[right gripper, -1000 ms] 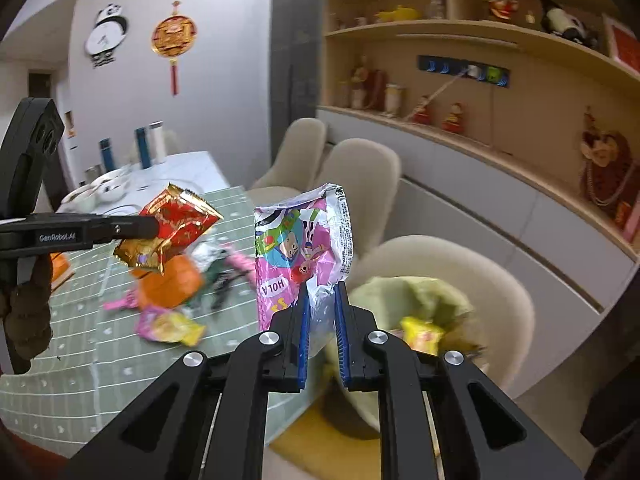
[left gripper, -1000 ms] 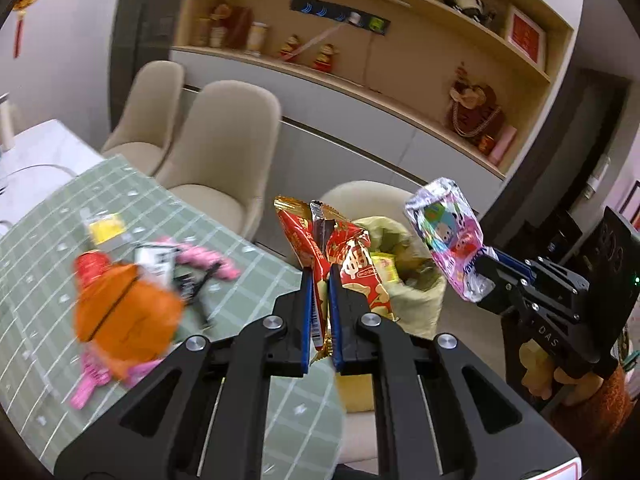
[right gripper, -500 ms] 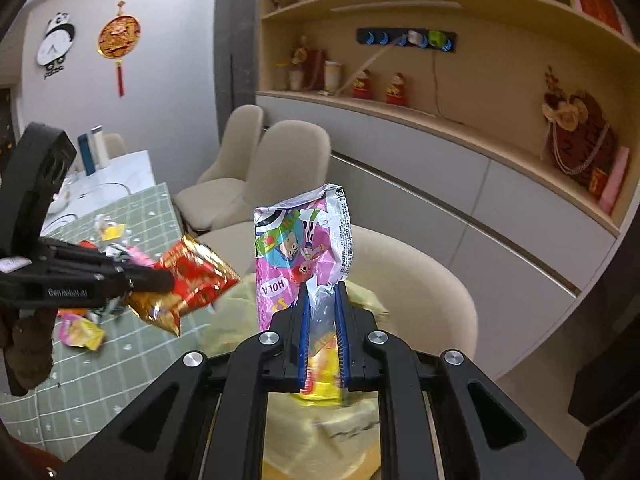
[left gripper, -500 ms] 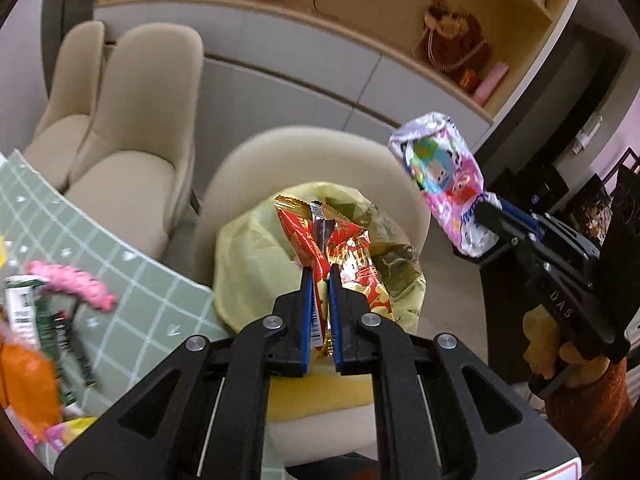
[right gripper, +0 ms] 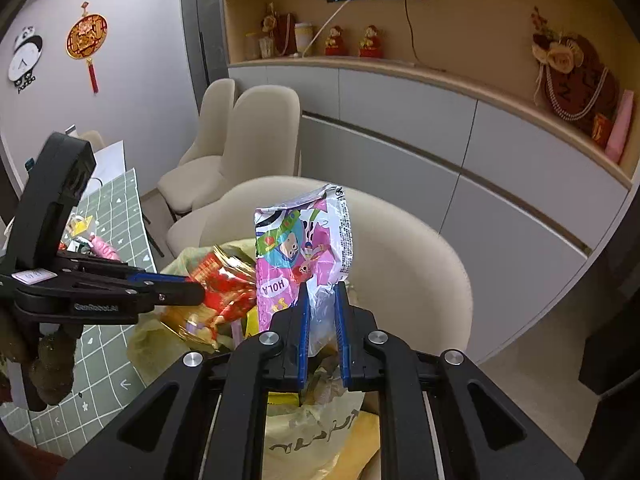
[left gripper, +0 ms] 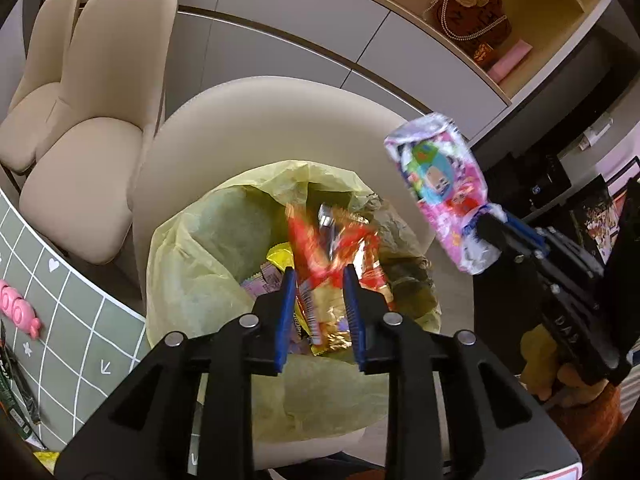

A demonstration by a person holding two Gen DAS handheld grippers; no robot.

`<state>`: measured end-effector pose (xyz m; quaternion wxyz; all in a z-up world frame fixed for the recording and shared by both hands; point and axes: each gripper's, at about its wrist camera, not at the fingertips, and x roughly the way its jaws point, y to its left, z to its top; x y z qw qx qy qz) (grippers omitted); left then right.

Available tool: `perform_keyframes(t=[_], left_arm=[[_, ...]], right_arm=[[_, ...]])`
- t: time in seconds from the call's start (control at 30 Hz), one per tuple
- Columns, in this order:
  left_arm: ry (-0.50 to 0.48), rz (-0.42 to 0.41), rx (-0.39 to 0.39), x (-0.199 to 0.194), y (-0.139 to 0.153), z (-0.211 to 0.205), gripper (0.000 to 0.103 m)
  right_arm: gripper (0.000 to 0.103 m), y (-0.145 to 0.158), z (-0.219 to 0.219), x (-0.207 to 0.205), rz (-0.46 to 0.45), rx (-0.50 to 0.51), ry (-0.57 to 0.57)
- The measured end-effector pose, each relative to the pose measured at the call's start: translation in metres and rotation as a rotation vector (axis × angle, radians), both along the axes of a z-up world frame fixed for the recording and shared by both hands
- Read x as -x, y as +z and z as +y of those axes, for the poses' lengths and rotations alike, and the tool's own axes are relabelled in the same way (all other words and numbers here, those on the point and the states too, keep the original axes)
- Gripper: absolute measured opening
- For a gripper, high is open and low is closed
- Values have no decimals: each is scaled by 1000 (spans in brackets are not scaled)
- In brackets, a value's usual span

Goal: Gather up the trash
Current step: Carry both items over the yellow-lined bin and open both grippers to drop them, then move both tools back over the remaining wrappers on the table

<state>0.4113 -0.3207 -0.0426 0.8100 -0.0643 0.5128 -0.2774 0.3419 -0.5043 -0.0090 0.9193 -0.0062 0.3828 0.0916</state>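
My left tool point(left gripper: 320, 280) over open yellow plastic trash bag point(left gripper: 200, 264) on beige chair: jaws just opening, red-gold crinkly snack wrapper point(left gripper: 336, 248) loose between pads, dropping in. Keep jaws wide until clear. My right tool point(right gripper: 322, 300) clenched on pink cartoon packet point(right gripper: 300, 248) beside bag mouth; bring over bag centre before release.

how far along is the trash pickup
Done: several wrappers lie in the yellow plastic bag. In hand: the left gripper has just opened over it, releasing the red and gold wrapper; the right gripper holds a pink cartoon wrapper. Left: litter on the green grid tablecloth.
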Motion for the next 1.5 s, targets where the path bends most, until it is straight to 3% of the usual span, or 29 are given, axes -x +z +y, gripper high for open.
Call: perform_keyframes(t=[0.3, 0.73, 0.8, 0.83, 1.1, 1.5], left_arm=[[120, -58, -39, 23, 16, 53, 25], [299, 18, -41, 74, -1, 145, 25], [317, 14, -43, 86, 2, 157, 25], [330, 13, -45, 93, 4, 163, 25], [478, 4, -60, 145, 9, 238, 26], [648, -1, -84, 228, 0, 353, 27]], right_arm=[[13, -28, 23, -12, 82, -23, 57], [15, -52, 54, -9, 163, 35, 64], [36, -51, 57, -9, 163, 28, 56], [37, -50, 58, -6, 156, 26, 47], [37, -24, 82, 26, 91, 22, 18], [37, -9, 194, 85, 53, 17, 197]])
